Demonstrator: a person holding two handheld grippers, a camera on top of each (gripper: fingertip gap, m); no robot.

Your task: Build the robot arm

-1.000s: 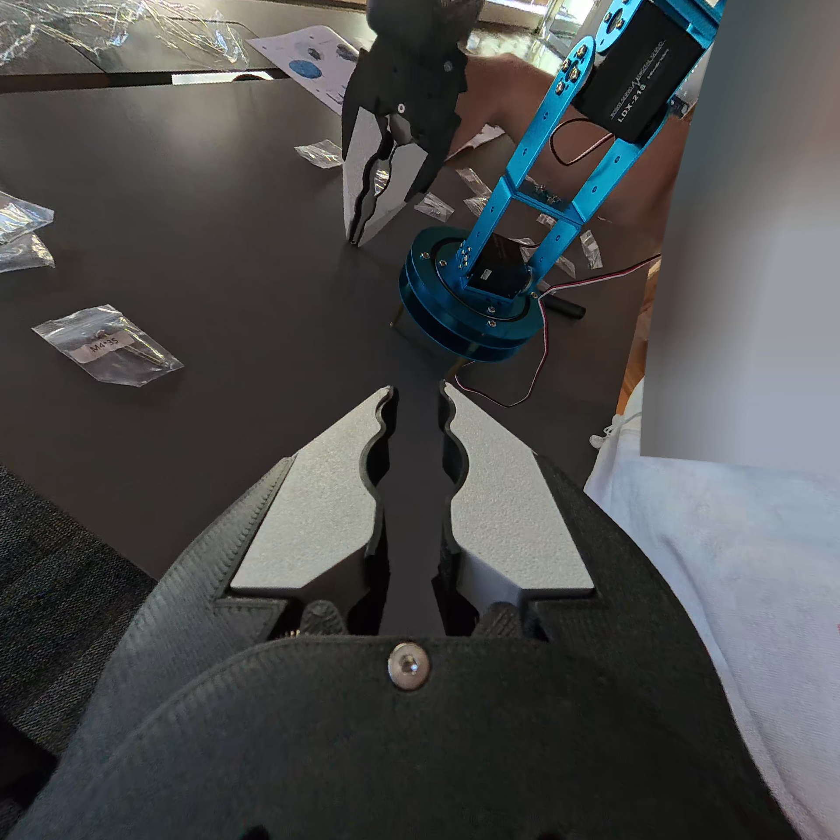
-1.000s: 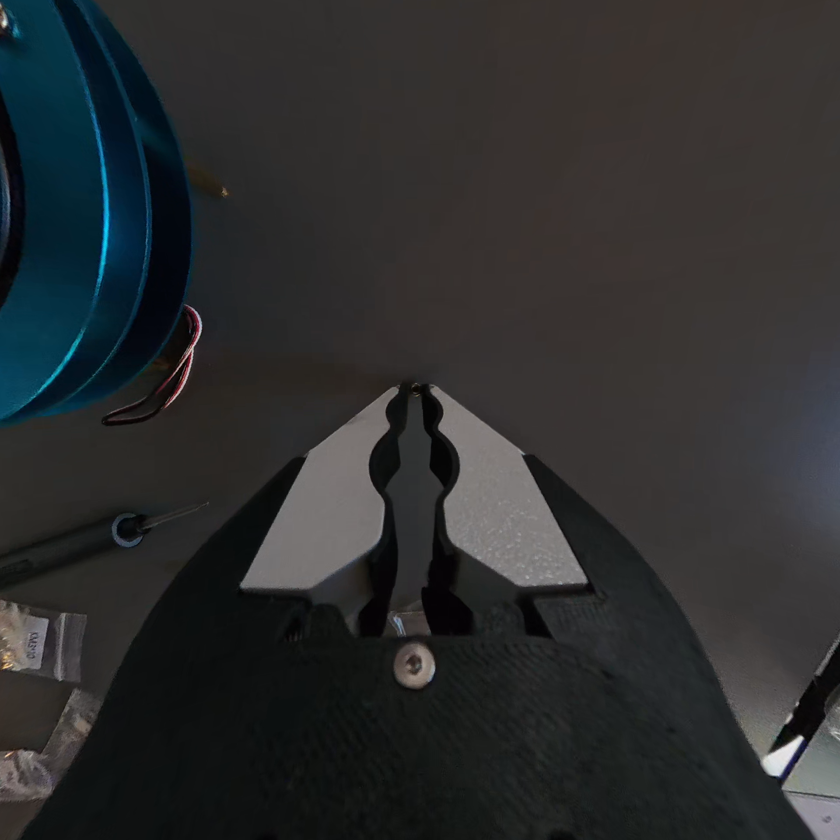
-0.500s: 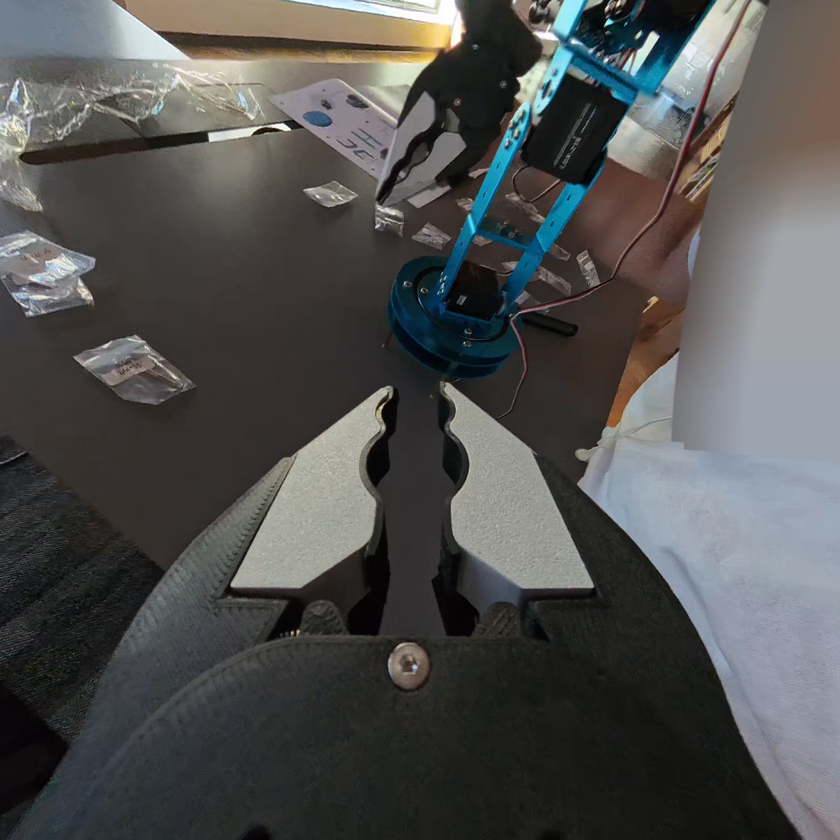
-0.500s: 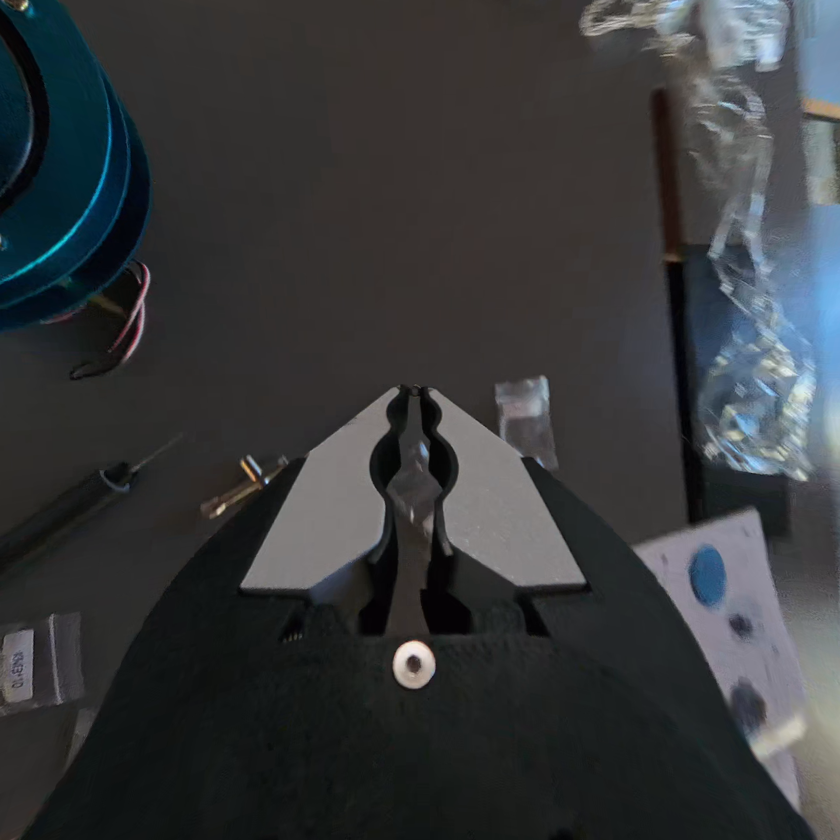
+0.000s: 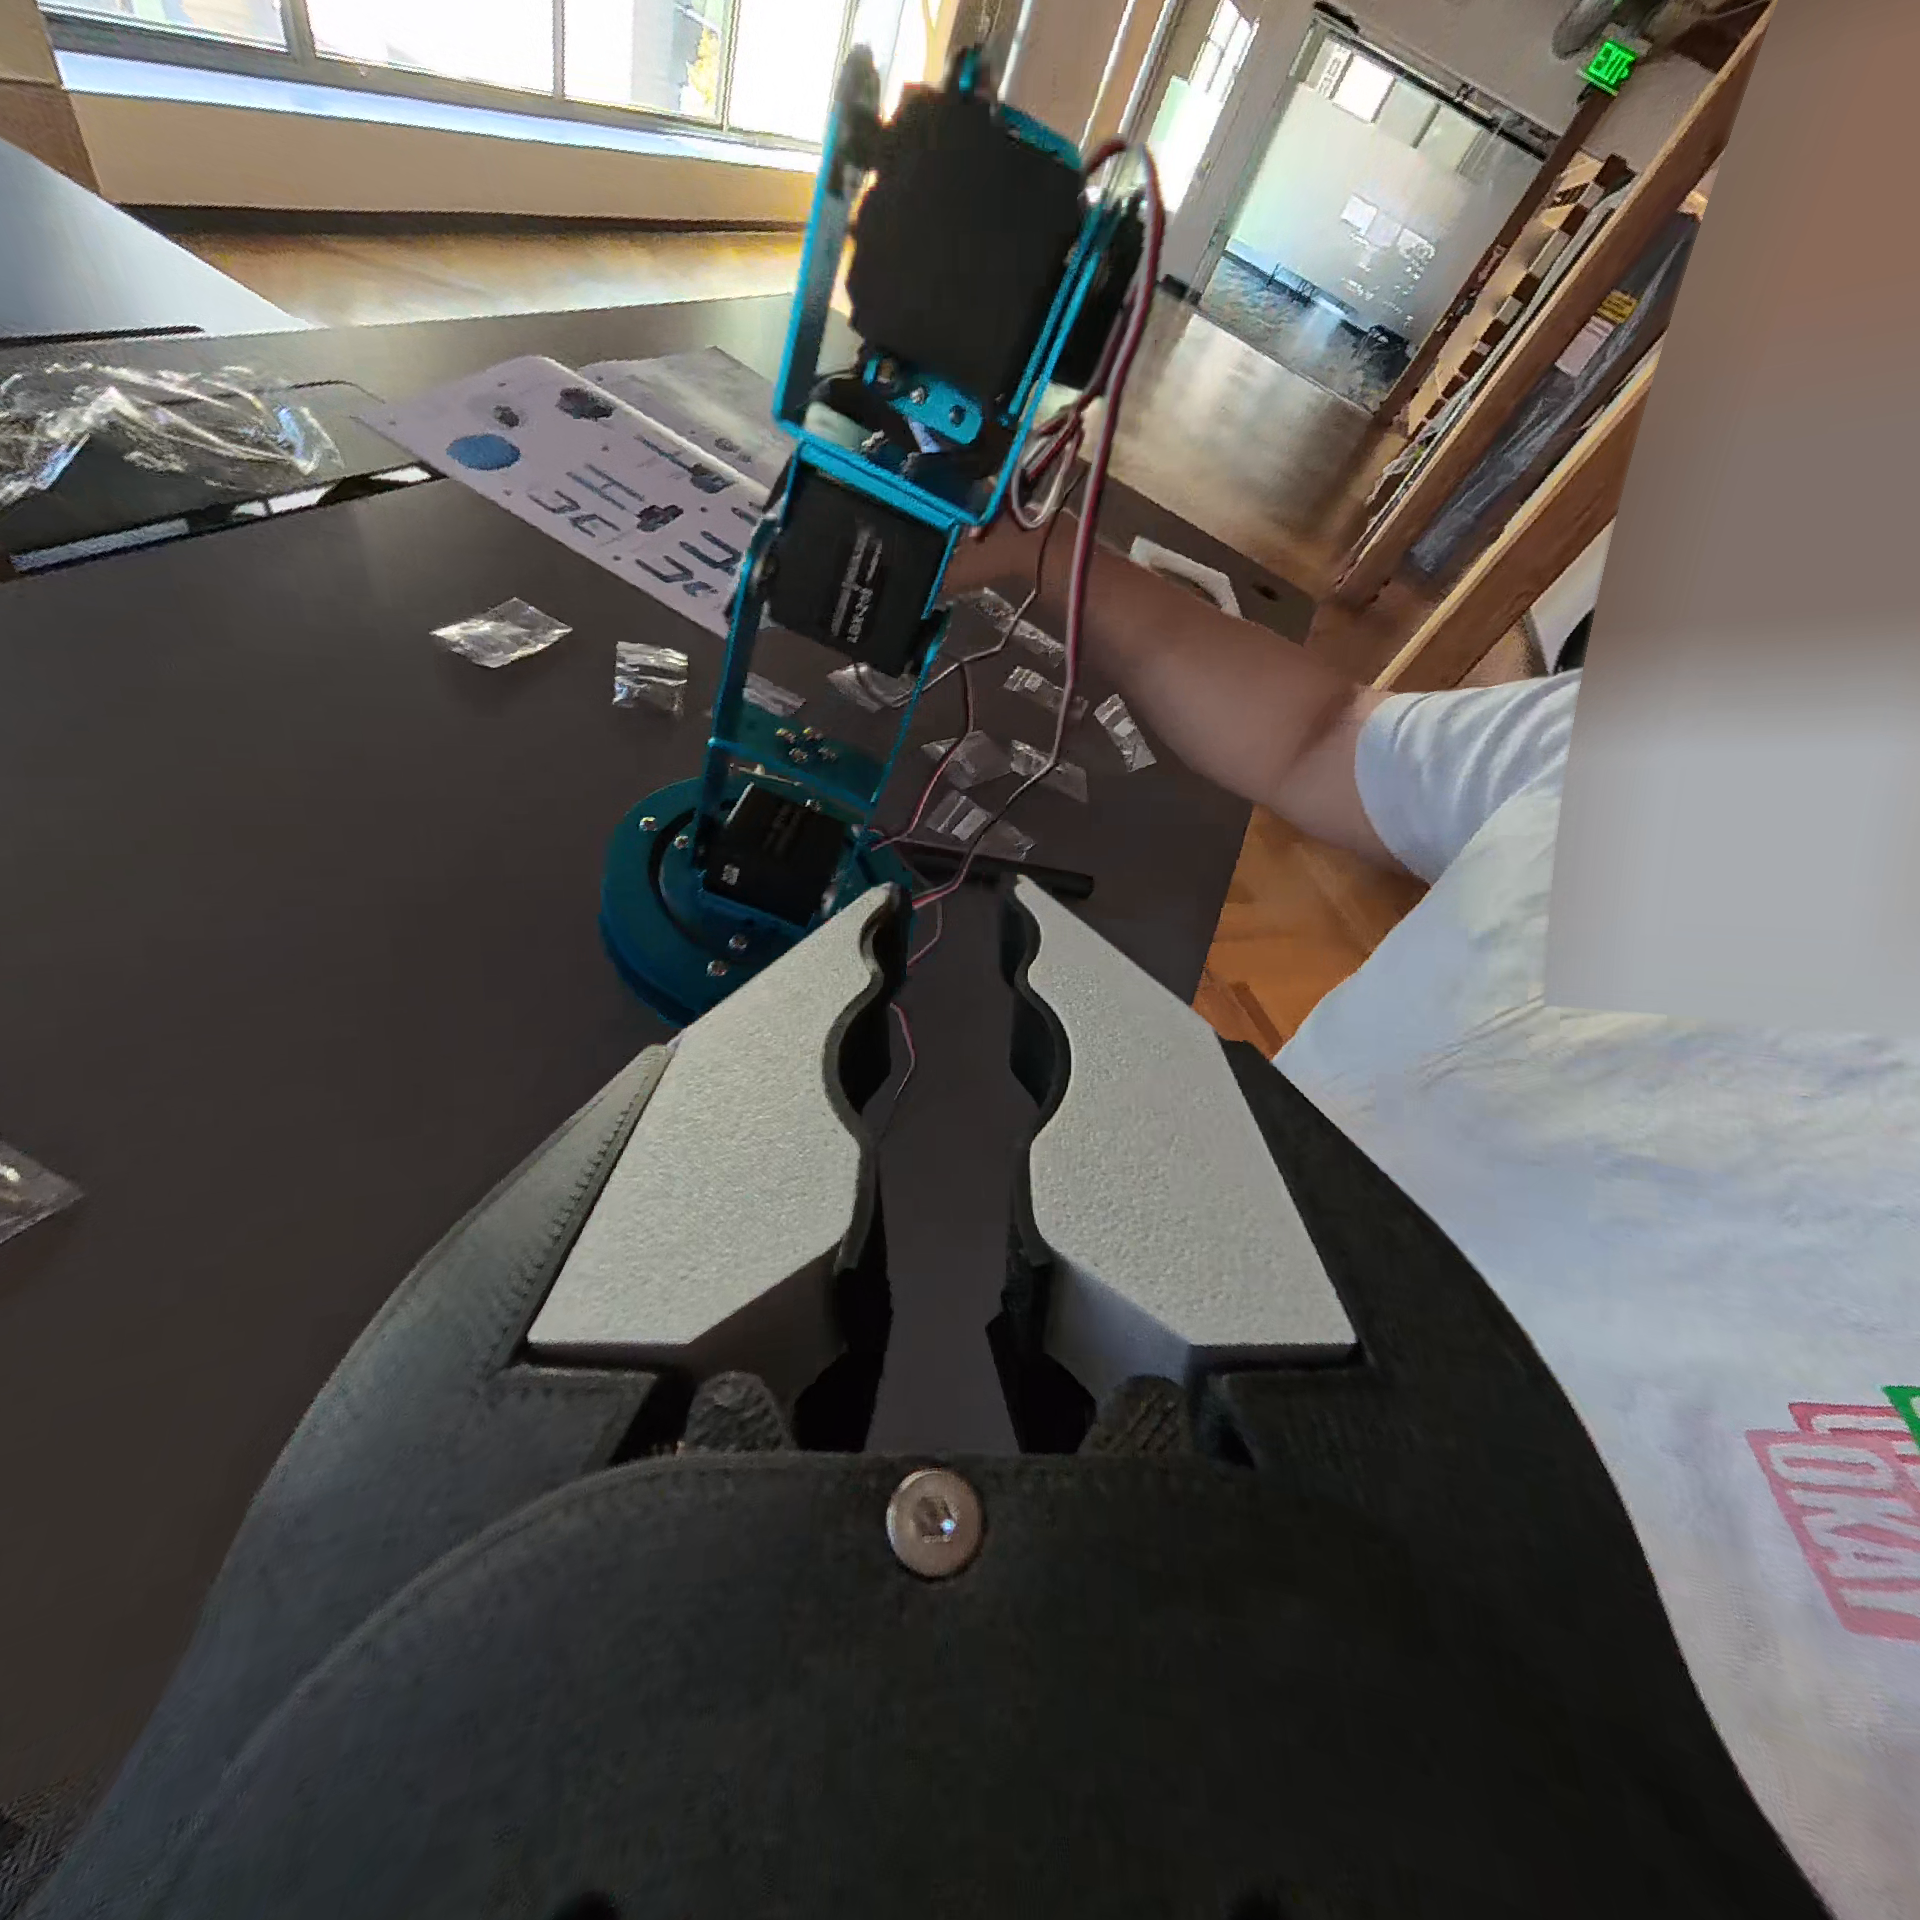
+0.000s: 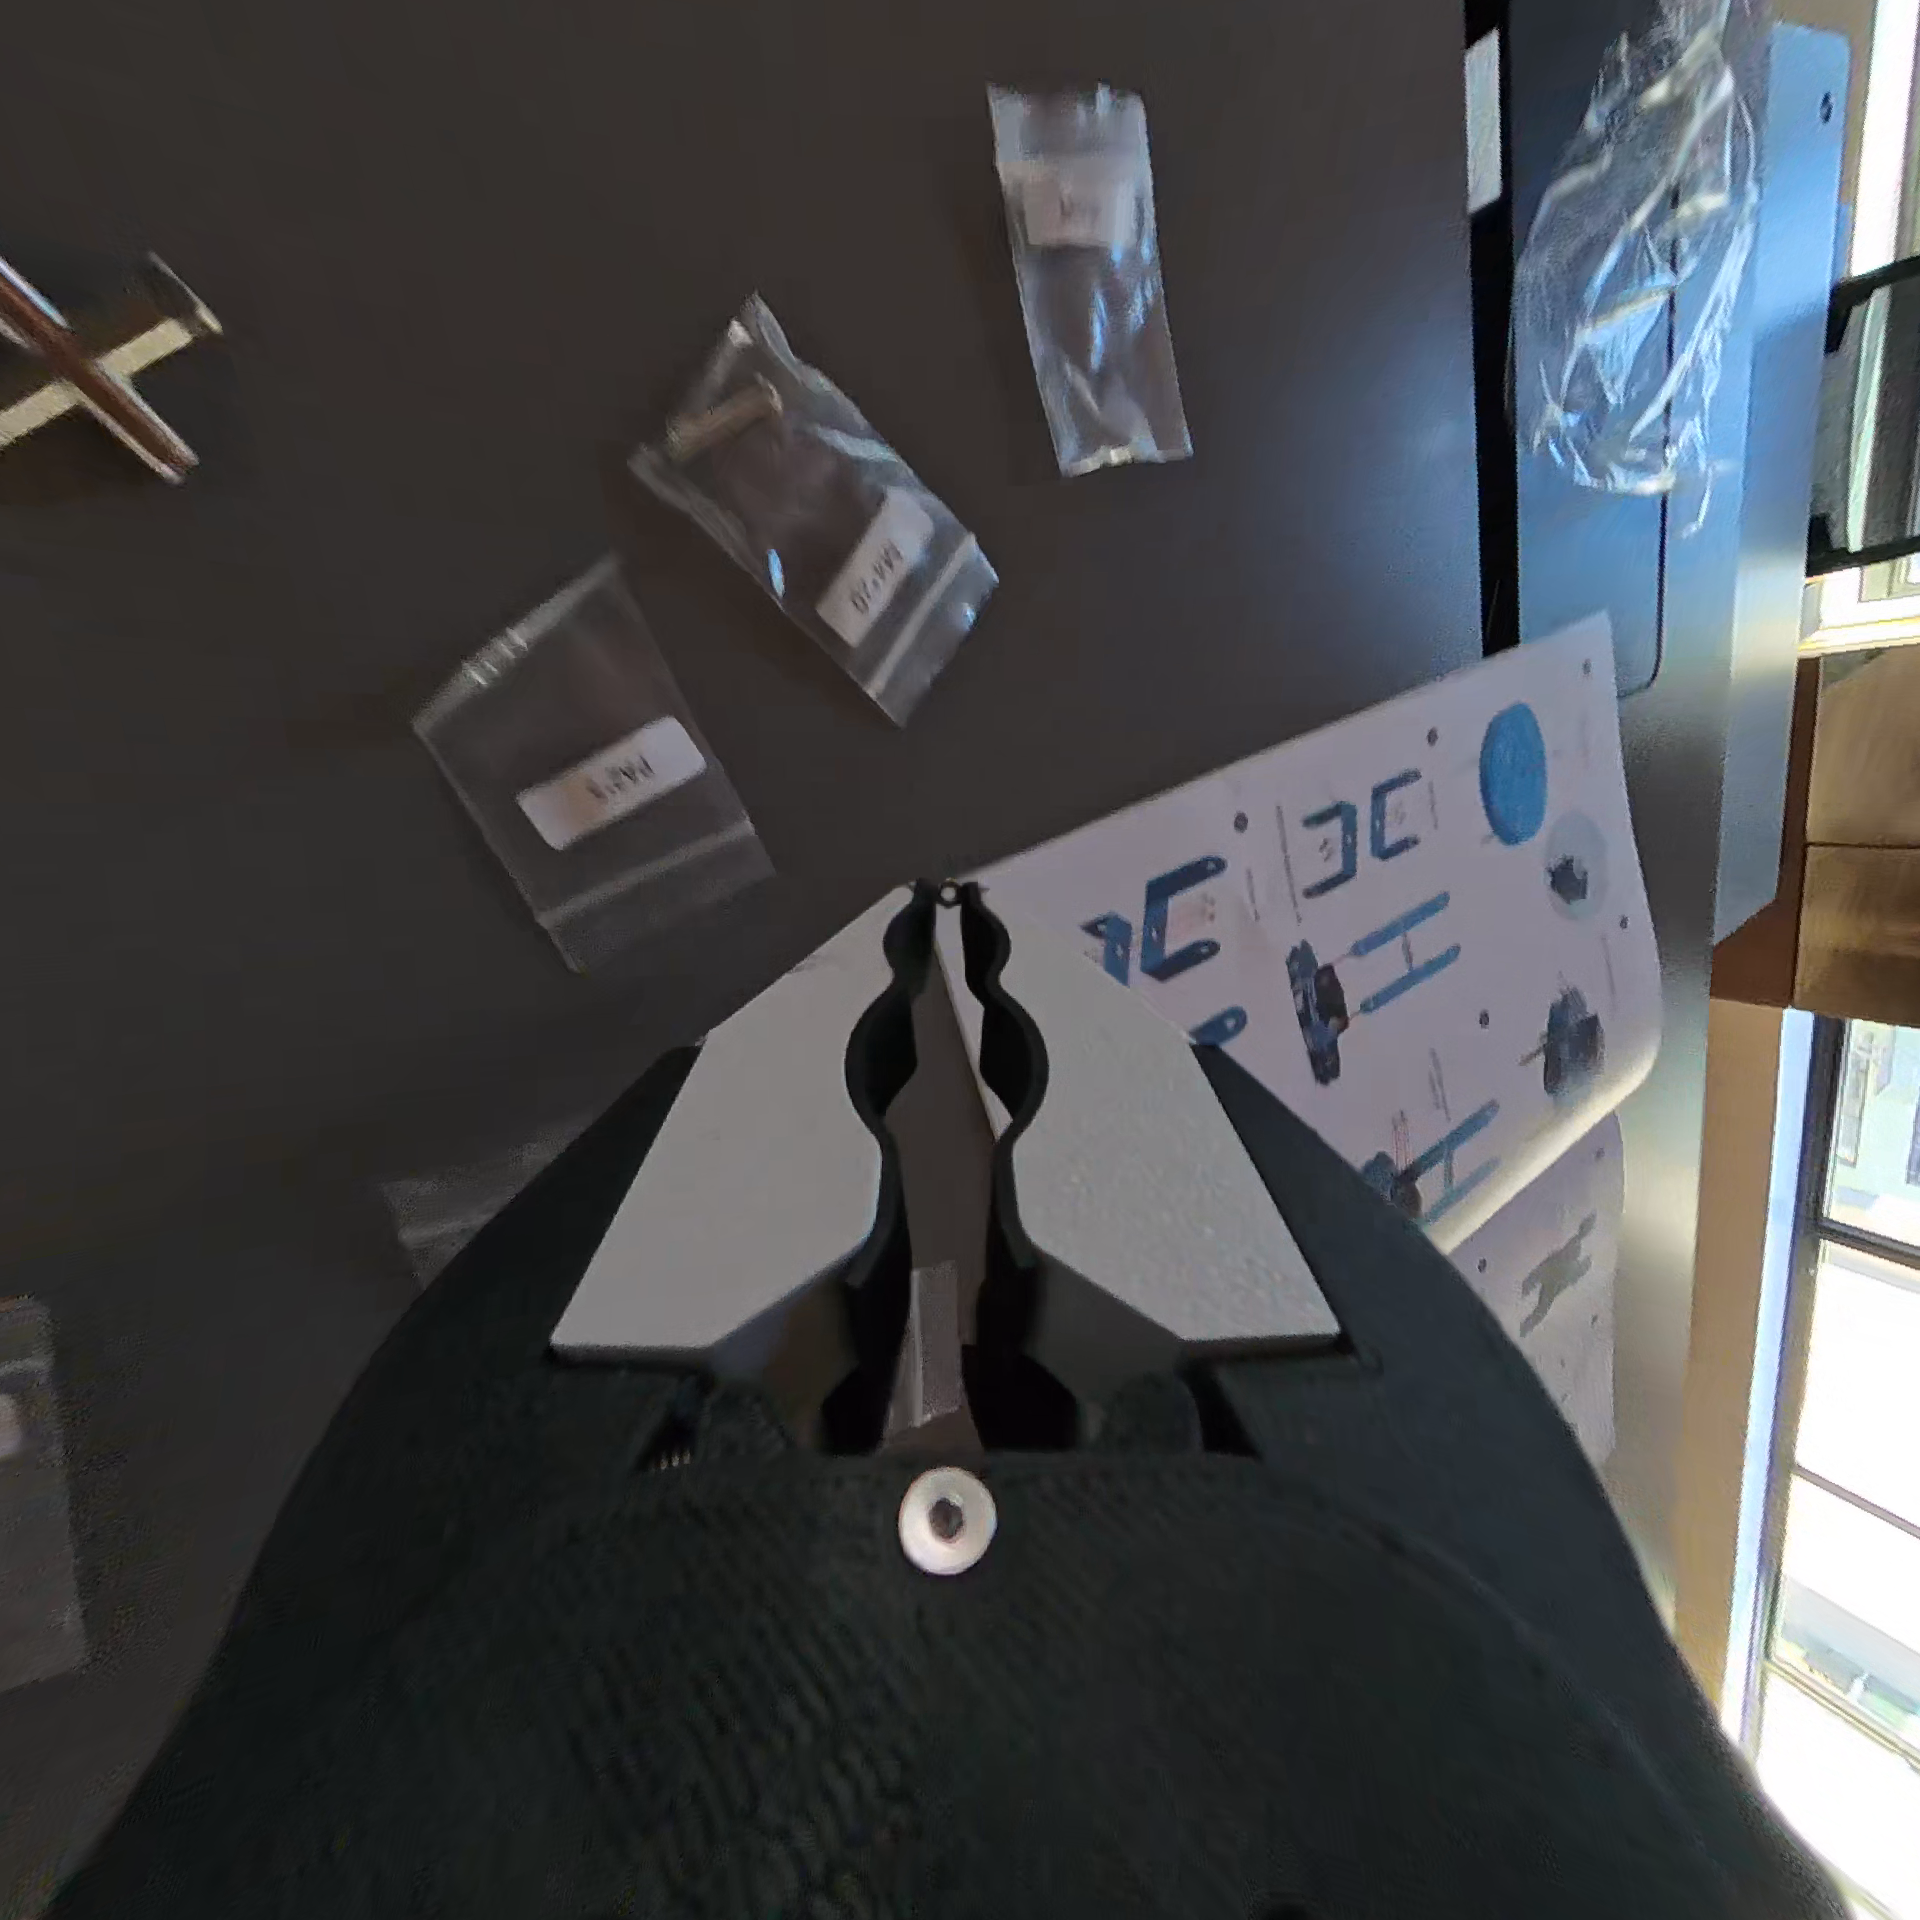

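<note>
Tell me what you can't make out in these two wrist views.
- Right tool: something tiny and dark sits at its tips, too small to identify.
- Blue metal kit arm: top joint blurred in the left wrist view.
- Clear plastic bags on the dark table: contents motion-blurred, right wrist view.
- Person's forearm: hand hidden behind the arm.

Writing shows on a servo (image 5: 847, 577), bag labels (image 6: 613, 795), a shirt (image 5: 1849, 1538), and a green ceiling sign (image 5: 1608, 64).

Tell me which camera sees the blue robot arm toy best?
The left wrist view: the blue robot arm stands whole there, round base to top, on the dark table. The right wrist view shows none of it.
</note>
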